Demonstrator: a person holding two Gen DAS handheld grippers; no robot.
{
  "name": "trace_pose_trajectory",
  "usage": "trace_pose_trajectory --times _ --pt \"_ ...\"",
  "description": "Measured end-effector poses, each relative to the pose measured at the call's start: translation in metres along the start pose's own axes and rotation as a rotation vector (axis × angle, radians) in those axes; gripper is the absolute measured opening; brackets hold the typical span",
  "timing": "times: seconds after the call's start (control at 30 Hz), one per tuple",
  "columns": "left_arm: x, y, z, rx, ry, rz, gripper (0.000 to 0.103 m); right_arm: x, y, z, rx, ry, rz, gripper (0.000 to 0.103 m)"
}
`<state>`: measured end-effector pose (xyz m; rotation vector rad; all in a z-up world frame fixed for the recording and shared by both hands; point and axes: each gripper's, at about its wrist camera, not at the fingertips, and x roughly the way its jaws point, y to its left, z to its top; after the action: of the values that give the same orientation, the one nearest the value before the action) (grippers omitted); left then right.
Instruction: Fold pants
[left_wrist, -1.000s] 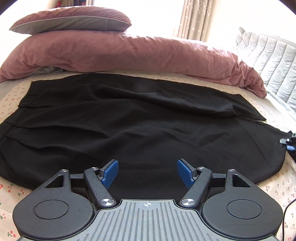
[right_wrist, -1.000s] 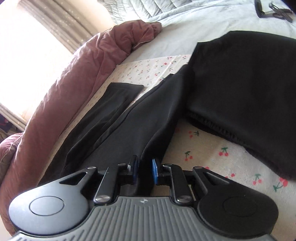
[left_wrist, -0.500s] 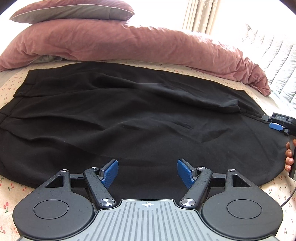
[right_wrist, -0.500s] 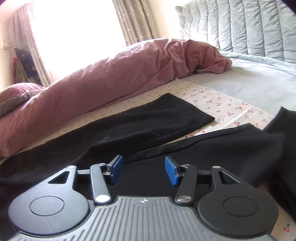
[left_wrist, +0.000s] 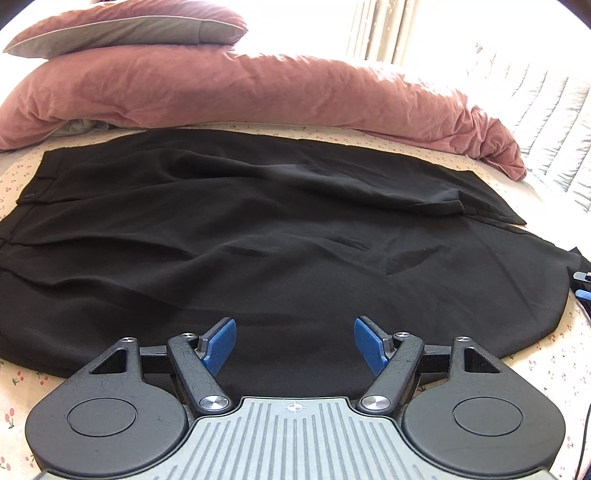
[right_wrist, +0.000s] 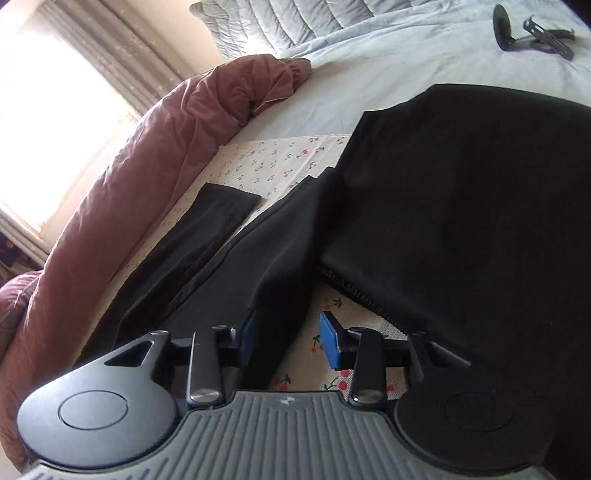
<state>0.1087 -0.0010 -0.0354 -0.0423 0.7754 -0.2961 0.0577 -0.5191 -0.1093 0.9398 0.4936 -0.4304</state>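
While jaws gape, pants (left_wrist: 280, 236) seemingly carry no label.

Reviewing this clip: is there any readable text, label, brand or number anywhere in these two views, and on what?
No readable words or numbers in either view.
Left gripper body: only a small crosshair mark, no lettering.
Right gripper body: a small round emblem, too small to read.
Black pants, pink duvet, cherry-print sheet: no labels visible.
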Motion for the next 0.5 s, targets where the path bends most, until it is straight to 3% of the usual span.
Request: trace_pose_trajectory --times 0.23,0.33,0.4,0.5 --pt "0.001 0.001 0.001 -0.010 -0.002 0.004 0.072 0.035 0.015 0.003 -0.100 0.008 0.035 0.022" --pt "0.003 0.000 0.001 -0.004 0.006 0.006 0.072 0.030 0.026 0.009 -0.127 -0.056 0.010 0.000" --pt "0.006 0.000 0.001 -0.006 0.014 0.006 0.072 0.019 0.047 0.012 -0.208 -0.119 -0.005 0.000" --pt "0.011 -0.001 0.001 -0.005 0.025 0.003 0.072 0.032 0.096 0.012 -0.414 -0.129 -0.097 0.000"
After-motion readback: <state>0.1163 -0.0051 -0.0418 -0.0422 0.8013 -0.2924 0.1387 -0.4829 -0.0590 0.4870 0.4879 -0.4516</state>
